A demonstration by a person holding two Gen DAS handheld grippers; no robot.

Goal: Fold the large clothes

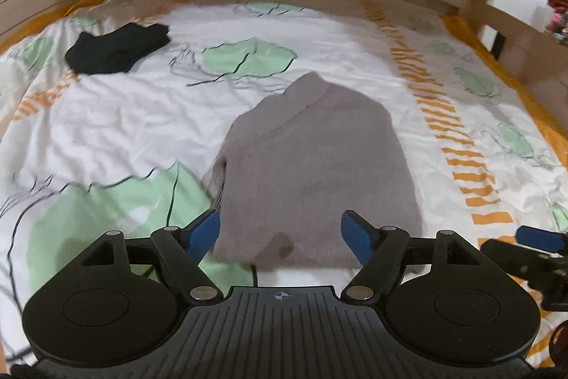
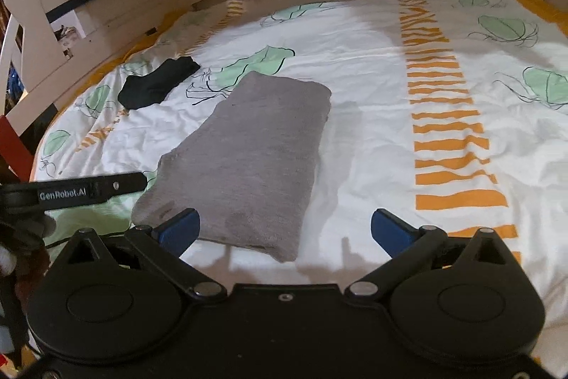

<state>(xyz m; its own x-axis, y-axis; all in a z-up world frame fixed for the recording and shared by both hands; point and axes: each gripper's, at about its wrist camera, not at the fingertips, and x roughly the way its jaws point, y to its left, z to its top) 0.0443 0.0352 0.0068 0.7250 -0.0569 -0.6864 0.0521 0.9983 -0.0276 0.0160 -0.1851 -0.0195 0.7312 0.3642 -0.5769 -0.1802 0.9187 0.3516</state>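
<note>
The grey sweater (image 1: 312, 173) is laid folded on the bed (image 1: 124, 116). Both the left gripper (image 1: 280, 233) and right gripper (image 2: 284, 228) are held wide open, empty. The fold could be pulled apart if an edge is snagged.

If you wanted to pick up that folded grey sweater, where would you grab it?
Probably by the near short edge of the grey sweater, coming in low from the front. It lies flat as a long rectangle pointing away, and that thick layered edge sits just ahead of the open right gripper and left gripper.
</note>
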